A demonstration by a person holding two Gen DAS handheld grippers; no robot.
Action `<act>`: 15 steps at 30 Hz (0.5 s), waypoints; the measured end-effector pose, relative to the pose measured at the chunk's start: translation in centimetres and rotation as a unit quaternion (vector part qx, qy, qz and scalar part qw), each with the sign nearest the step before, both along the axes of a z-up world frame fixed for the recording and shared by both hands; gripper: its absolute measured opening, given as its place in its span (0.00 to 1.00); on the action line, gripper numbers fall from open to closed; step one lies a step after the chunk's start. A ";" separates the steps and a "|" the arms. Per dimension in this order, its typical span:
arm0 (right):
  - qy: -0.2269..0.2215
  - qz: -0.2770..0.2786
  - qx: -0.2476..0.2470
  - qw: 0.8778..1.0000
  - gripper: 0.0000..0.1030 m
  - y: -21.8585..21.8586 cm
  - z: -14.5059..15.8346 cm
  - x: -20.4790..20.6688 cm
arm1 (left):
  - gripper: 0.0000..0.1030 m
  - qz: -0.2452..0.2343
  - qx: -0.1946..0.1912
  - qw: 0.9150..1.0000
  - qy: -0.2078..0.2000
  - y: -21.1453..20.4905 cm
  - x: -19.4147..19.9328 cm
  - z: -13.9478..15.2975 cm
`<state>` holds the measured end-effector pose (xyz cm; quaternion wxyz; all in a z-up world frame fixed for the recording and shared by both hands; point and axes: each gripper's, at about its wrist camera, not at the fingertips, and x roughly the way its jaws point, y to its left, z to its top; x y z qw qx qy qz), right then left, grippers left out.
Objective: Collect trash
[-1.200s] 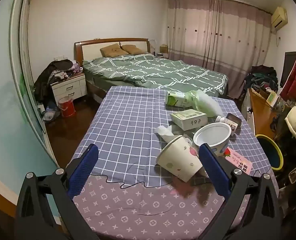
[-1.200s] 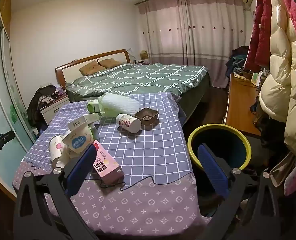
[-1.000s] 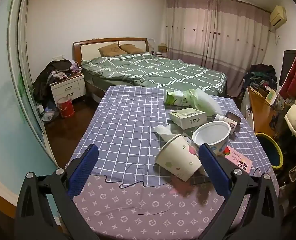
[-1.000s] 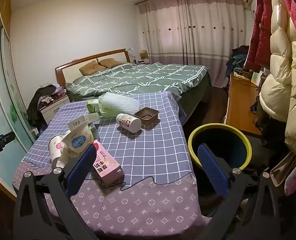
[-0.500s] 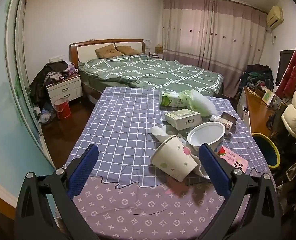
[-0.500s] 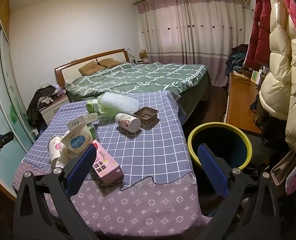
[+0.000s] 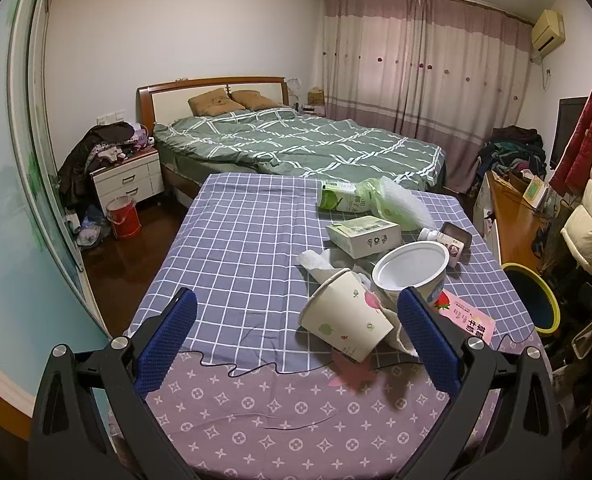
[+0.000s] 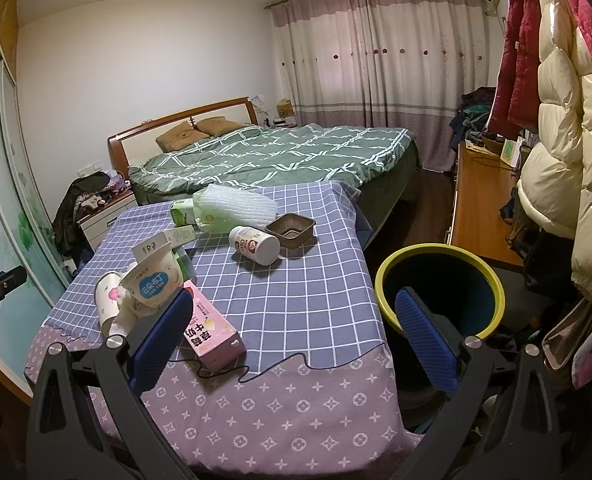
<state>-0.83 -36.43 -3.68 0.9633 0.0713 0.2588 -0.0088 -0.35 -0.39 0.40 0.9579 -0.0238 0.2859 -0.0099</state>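
Several trash items crowd table; bin beside, unobstructed.

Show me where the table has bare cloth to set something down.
Bare: the checked cloth left of the paper cup, and the patch between the pink carton, the white bottle and the bin-side edge. Crowded: around the yogurt tub and box.

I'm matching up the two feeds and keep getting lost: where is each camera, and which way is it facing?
Left wrist: behind the left tool, facing the bed across the table's near left; only open blue fingers show.
Right wrist: behind the right tool, over the table's near right corner, bin beside it.
Shared: paper cup, pink carton.
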 end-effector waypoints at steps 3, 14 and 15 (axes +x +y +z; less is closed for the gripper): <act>-0.001 0.000 0.000 1.000 0.94 0.0 0.0 0.0 | 0.96 0.000 0.000 1.000 0.000 -0.1 0.0 0.0; -0.001 -0.002 0.001 1.000 0.94 -0.1 -0.1 0.3 | 0.96 0.000 0.000 1.000 0.000 -0.1 0.0 0.0; 0.000 -0.002 0.001 1.000 0.94 -0.1 -0.1 0.2 | 0.96 0.000 0.000 1.000 0.000 -0.1 0.0 -0.1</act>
